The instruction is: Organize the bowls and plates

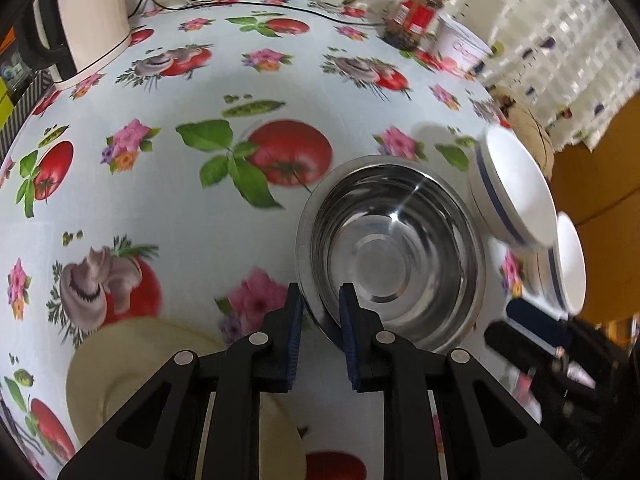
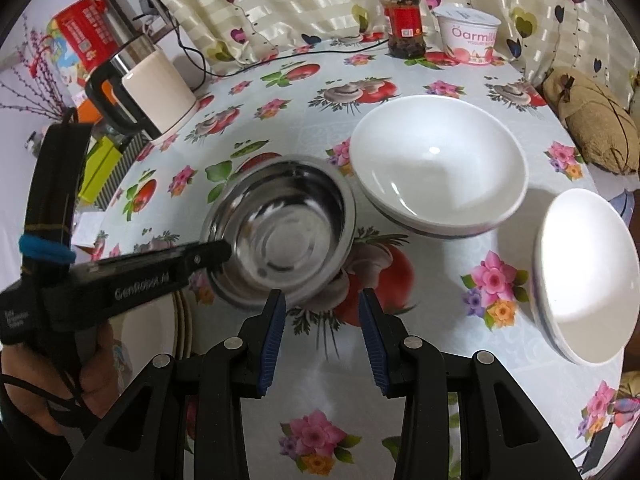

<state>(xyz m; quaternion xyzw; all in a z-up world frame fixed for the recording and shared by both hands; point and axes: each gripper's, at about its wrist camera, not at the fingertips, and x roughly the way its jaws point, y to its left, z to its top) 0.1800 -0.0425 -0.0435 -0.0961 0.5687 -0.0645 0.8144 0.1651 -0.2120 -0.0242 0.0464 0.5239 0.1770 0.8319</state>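
My left hand-held gripper [image 1: 320, 304] straddles the steel bowl [image 1: 390, 252] rim.
Whether its pads pinch, I can't tell; my right hand-held gripper [image 2: 322, 306] hangs spread just short of that bowl on the tabletop [image 1: 160, 200].

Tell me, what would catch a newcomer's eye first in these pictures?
The shiny steel bowl in the middle of the bright tomato-and-flower tablecloth, with the left claw set astride its near rim. Two white bowls sit to its right, and the right claw hangs open above the cloth.
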